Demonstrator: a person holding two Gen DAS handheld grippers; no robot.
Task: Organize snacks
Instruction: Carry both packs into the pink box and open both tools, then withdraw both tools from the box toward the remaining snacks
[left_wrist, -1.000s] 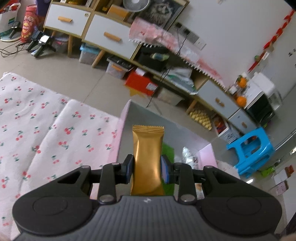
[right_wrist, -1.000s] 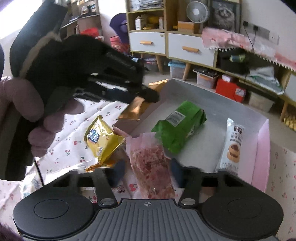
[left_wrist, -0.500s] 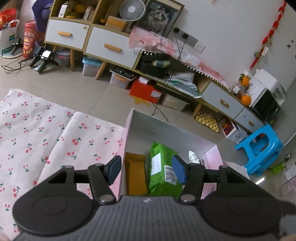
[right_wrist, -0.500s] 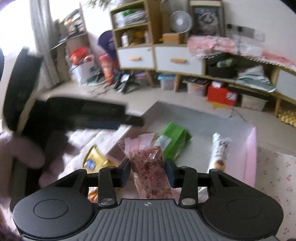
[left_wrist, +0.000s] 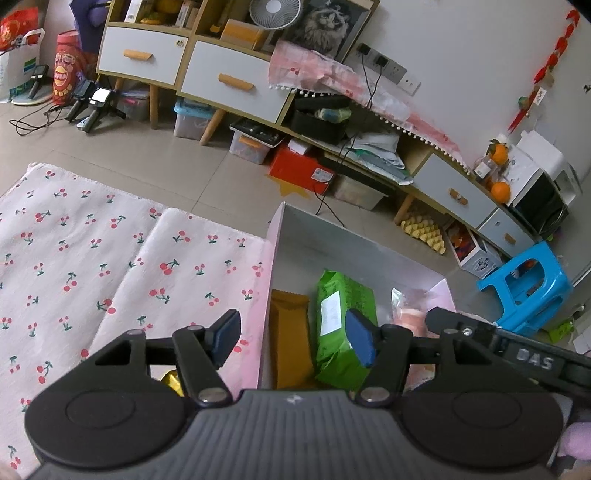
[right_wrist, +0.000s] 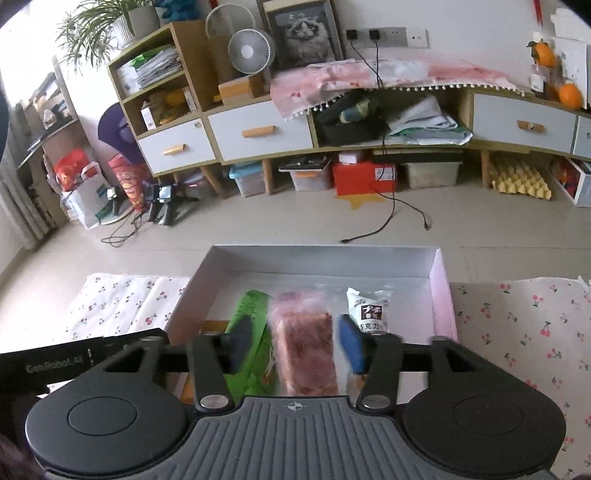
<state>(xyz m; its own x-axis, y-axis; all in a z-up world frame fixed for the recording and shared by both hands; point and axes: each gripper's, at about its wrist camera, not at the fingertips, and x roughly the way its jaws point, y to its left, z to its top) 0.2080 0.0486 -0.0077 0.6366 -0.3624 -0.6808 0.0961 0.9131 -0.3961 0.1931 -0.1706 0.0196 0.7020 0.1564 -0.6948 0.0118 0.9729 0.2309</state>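
**cherry cloth, box filling up**

cherry-print cloth spreads under both tools. left gripper has just opened, empty, above the gold packet. right gripper has just opened around the pink packet; it might snag when lifting away. green packet crowds it in the box.

Black left claw, blue pads, silver screws; right claw alike.
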